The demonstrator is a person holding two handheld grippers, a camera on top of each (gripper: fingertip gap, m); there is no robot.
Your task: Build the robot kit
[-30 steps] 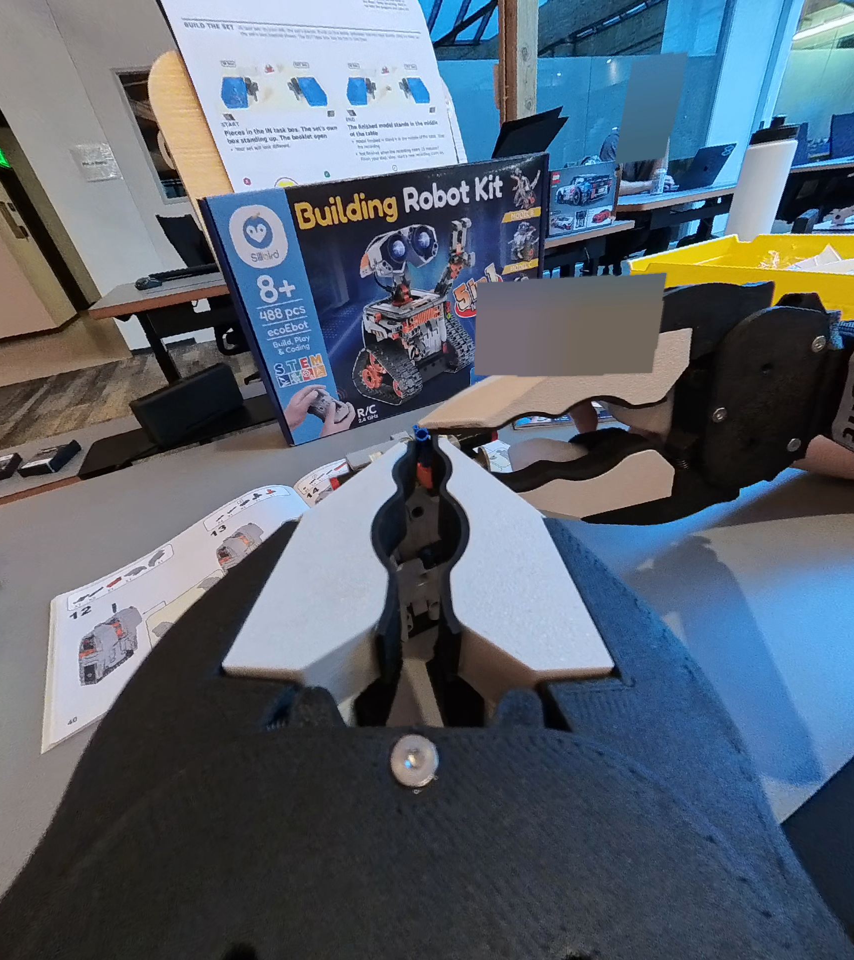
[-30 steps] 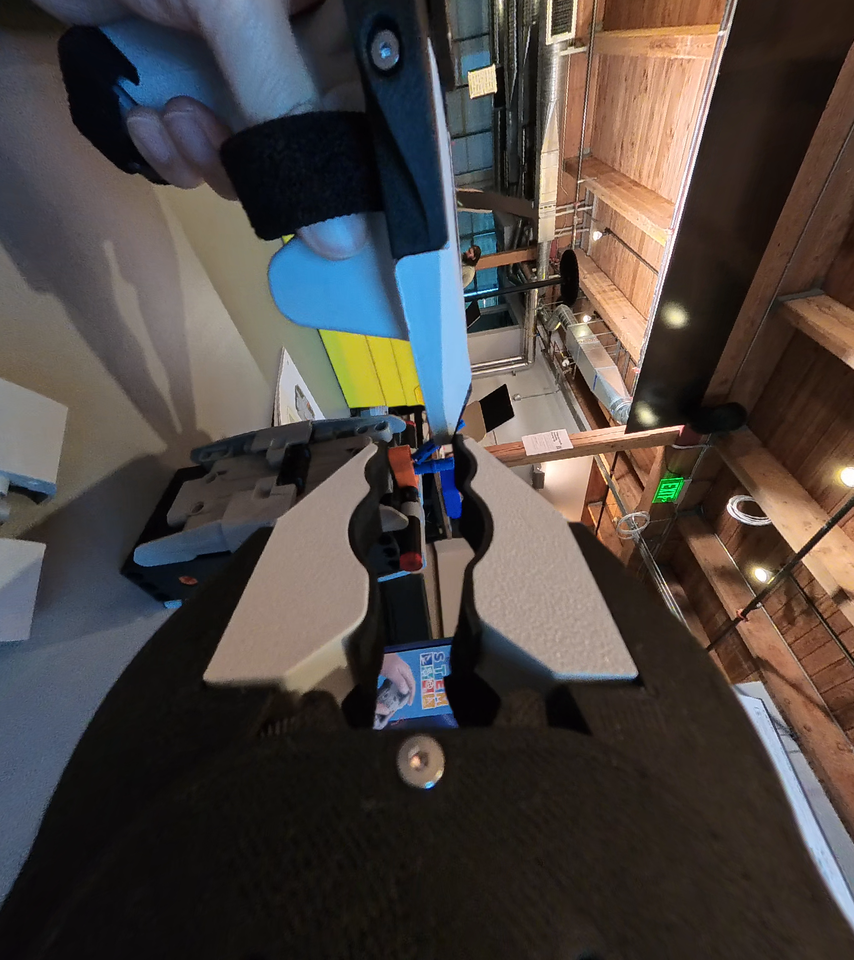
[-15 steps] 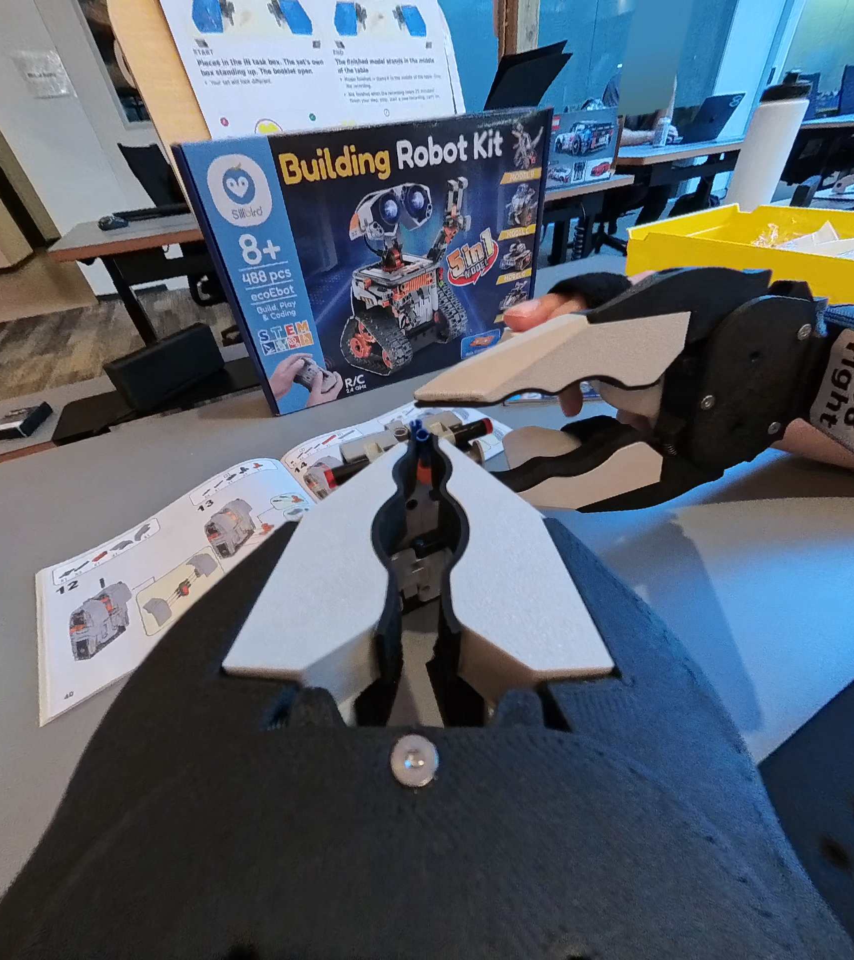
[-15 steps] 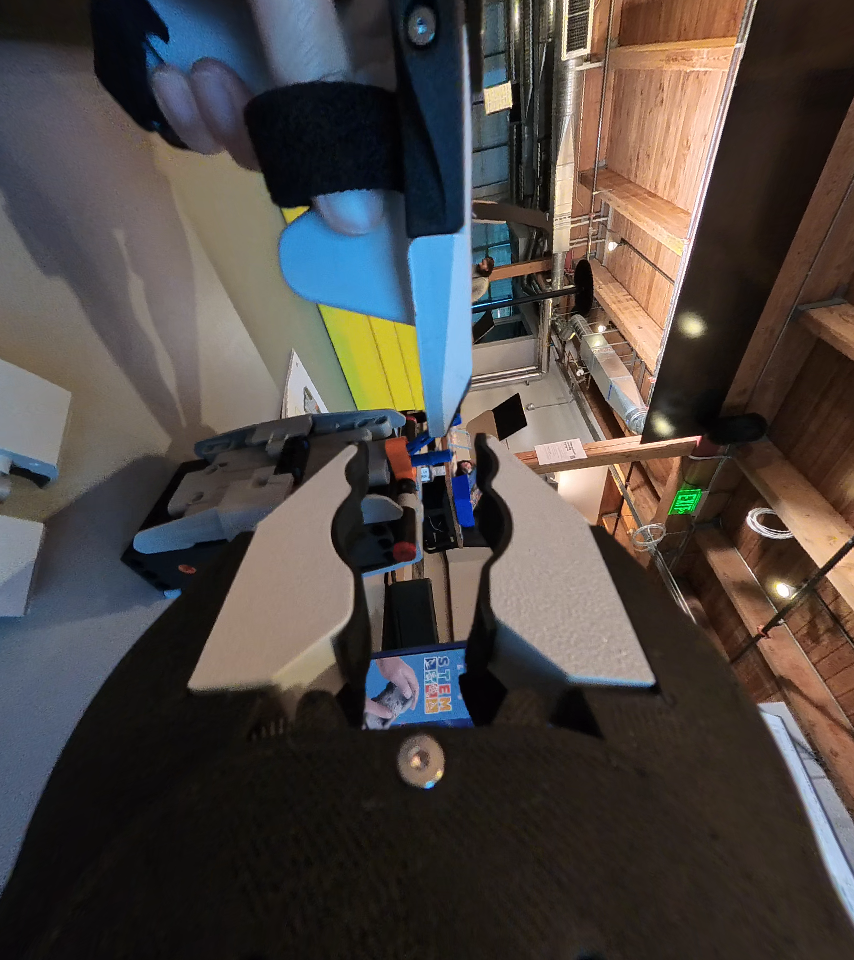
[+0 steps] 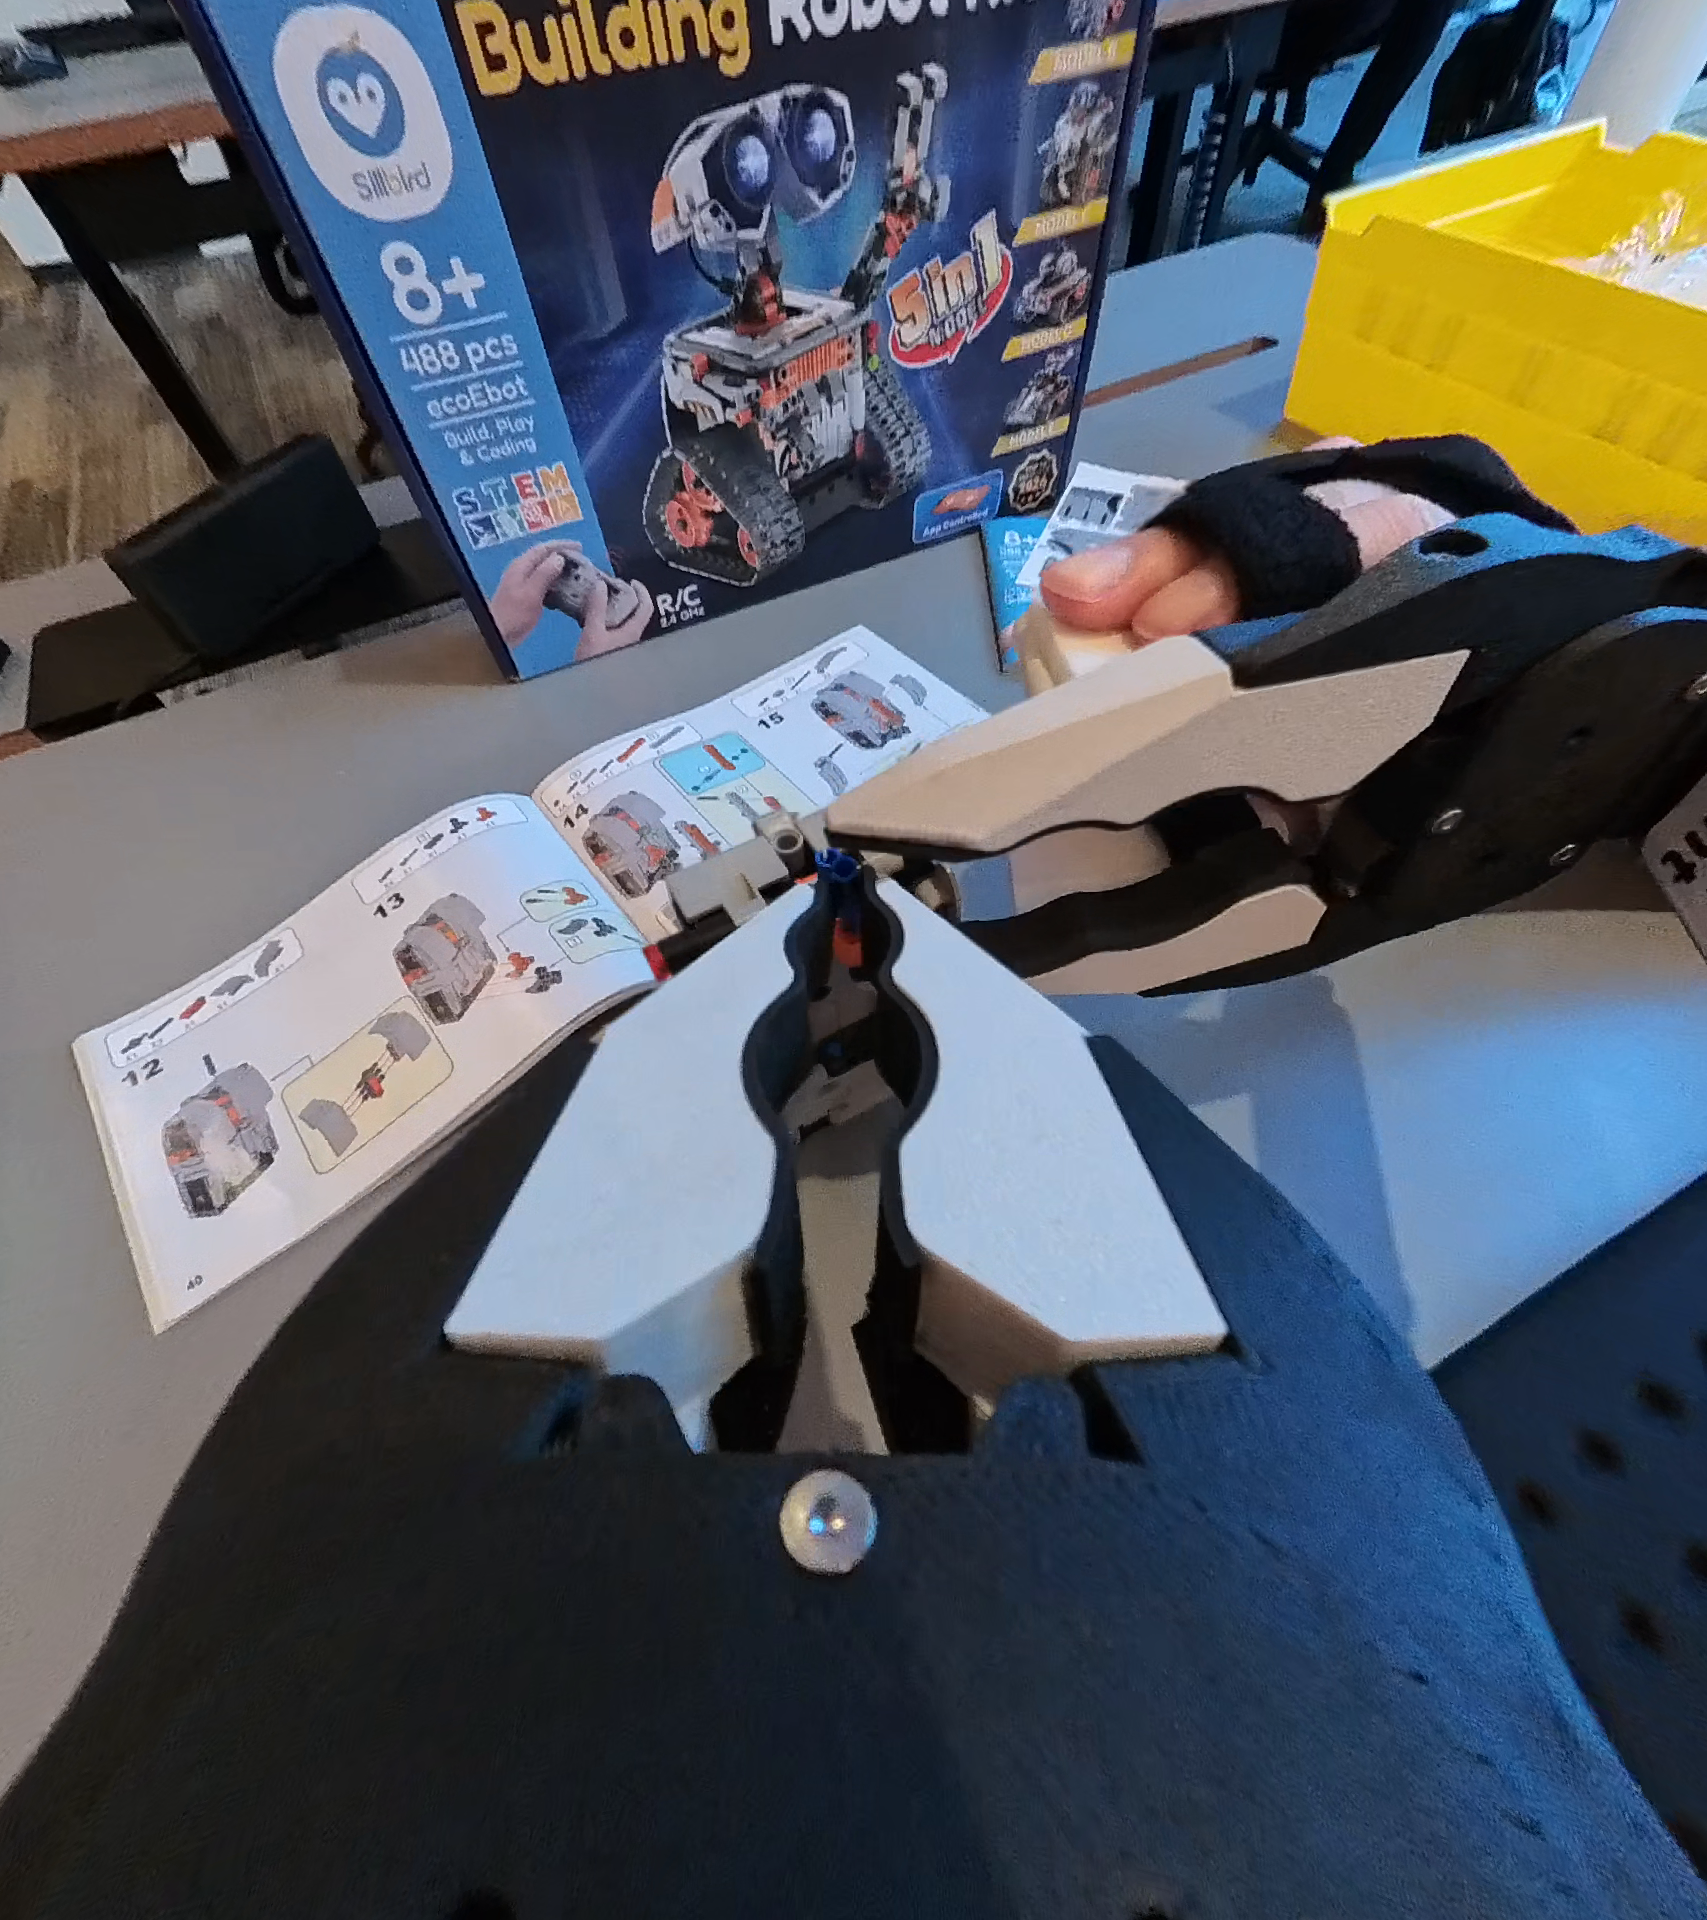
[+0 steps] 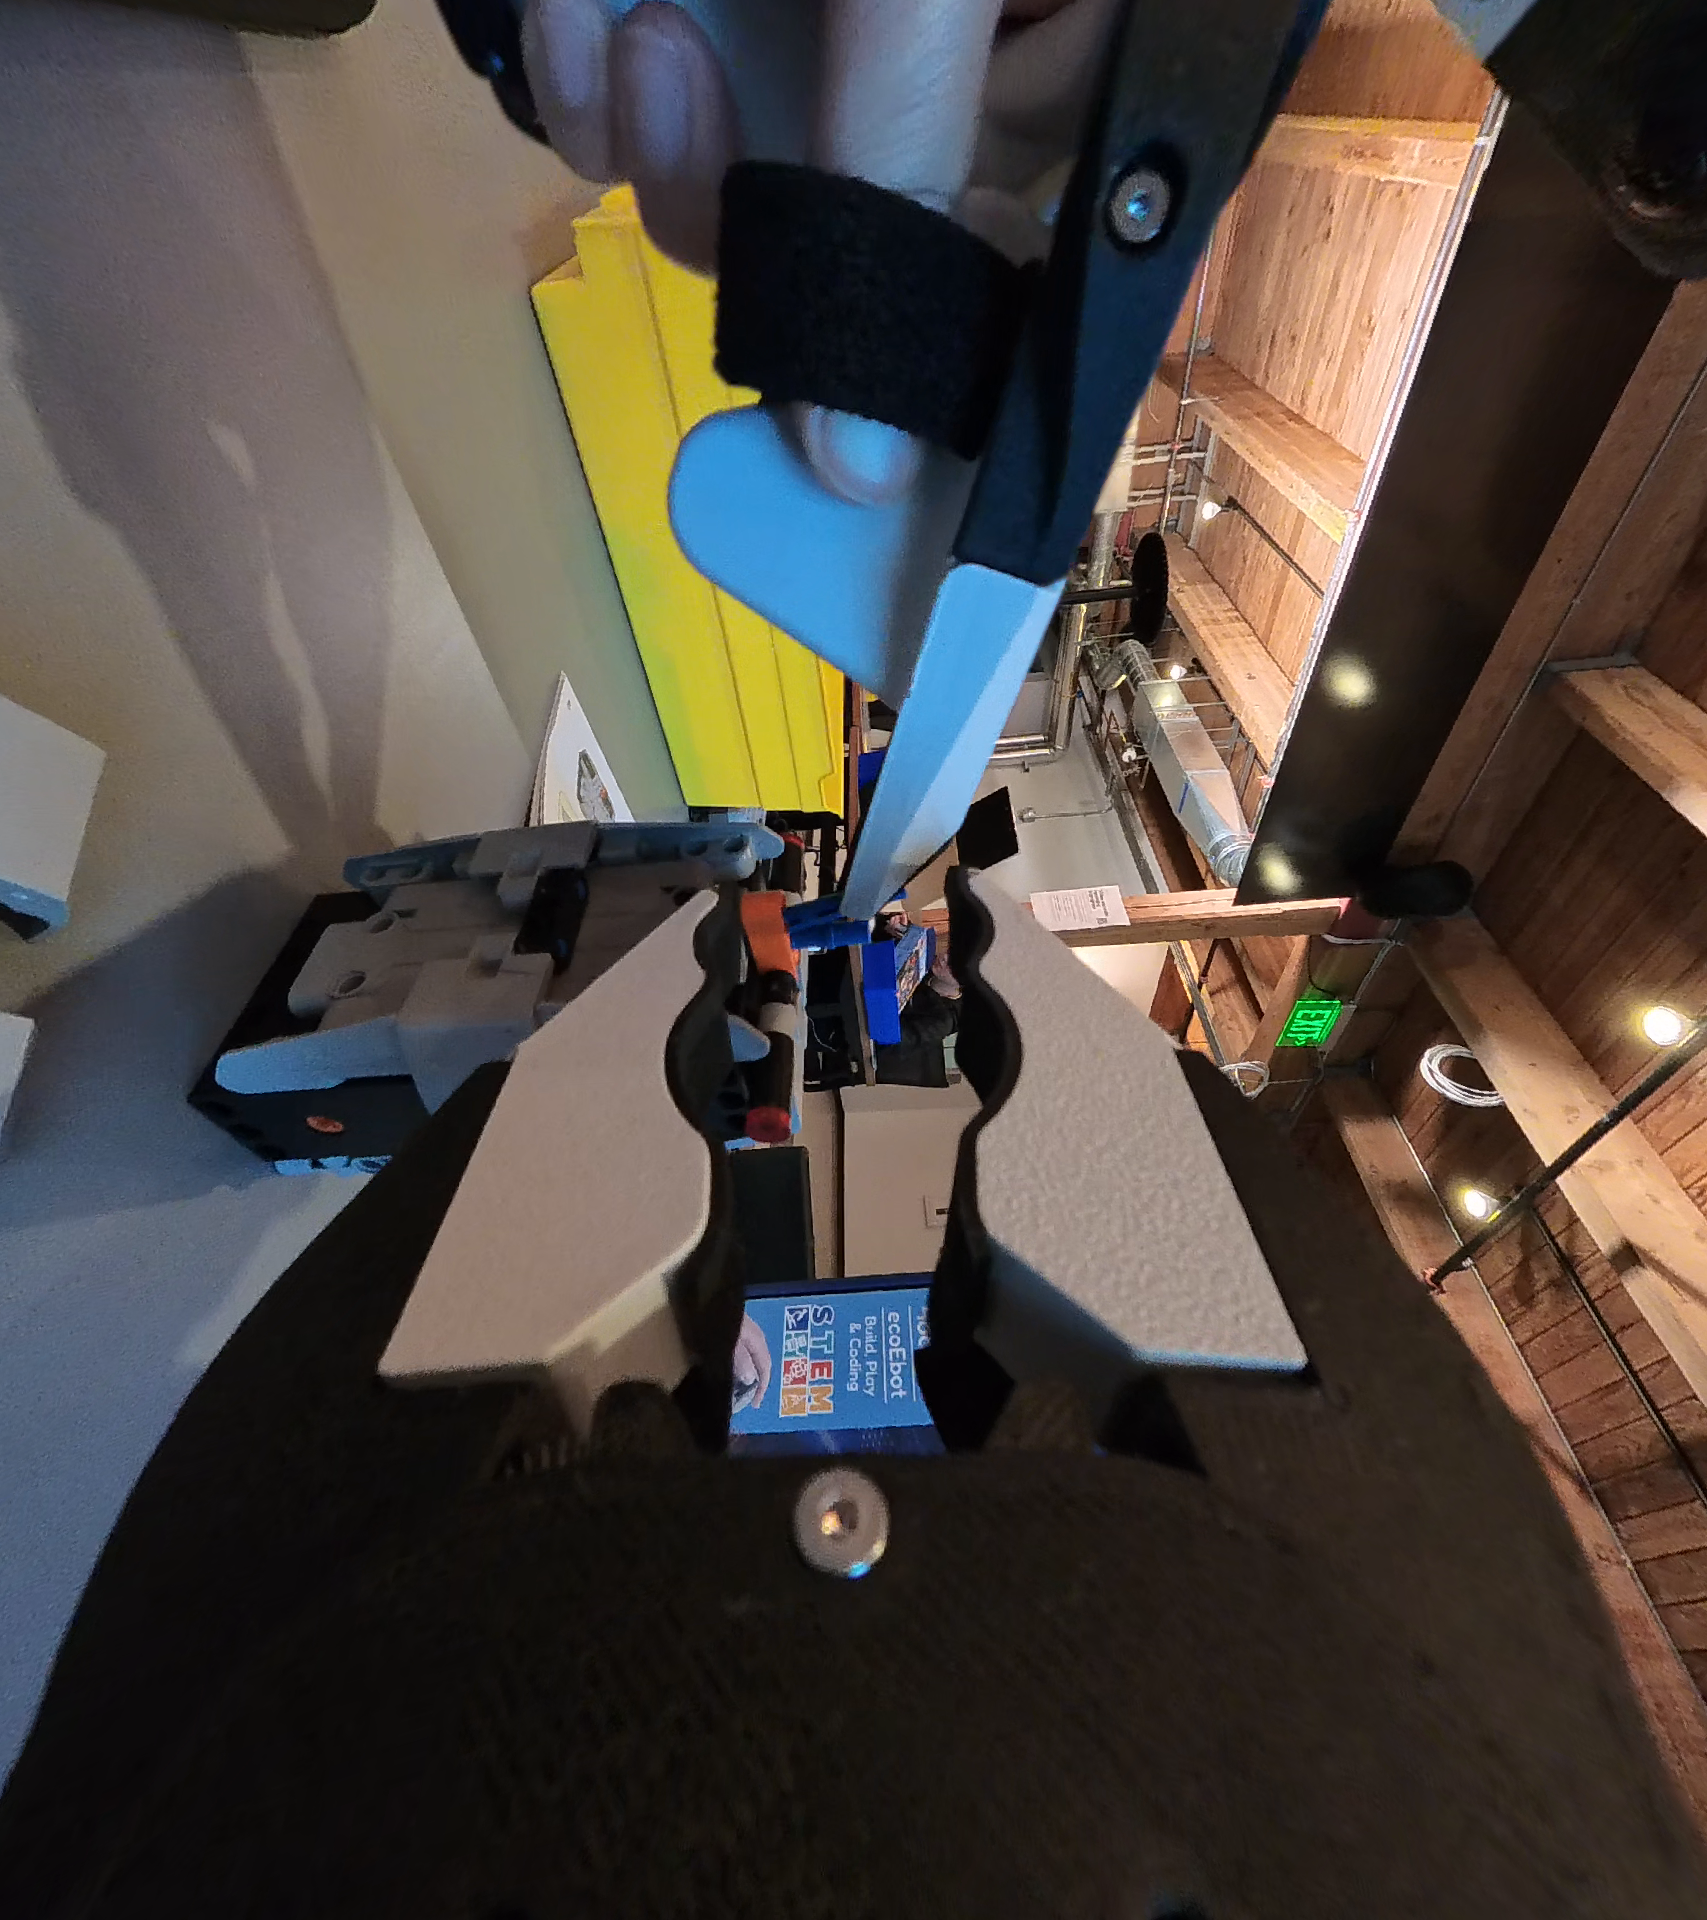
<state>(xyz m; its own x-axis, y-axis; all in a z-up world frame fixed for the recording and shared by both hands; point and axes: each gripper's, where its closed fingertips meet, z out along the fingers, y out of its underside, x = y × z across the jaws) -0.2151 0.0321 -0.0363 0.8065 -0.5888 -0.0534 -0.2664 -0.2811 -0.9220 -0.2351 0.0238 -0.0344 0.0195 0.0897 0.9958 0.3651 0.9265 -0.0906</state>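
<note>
Blue pin (image 5: 835, 869) upright in left claw (image 5: 841, 883)

Shared workshop or lab, grey worktables (image 5: 205, 790), timber ceiling (image 6: 1659, 727), exposed ducts (image 6: 1171, 748), yellow parts bin (image 5: 1555, 343)

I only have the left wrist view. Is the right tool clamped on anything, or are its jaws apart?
Observer: Apart. The right wrist view shows the right tool open, with the kit box visible through the gap.
Operator: What does the blue pin at my tip meet?
Observer: The blue pin, pinched by the left tool, butts against an orange part on the model.
Operator: How much model is there?
Observer: A grey model on a black base, lying beside one finger of the right tool.
</note>
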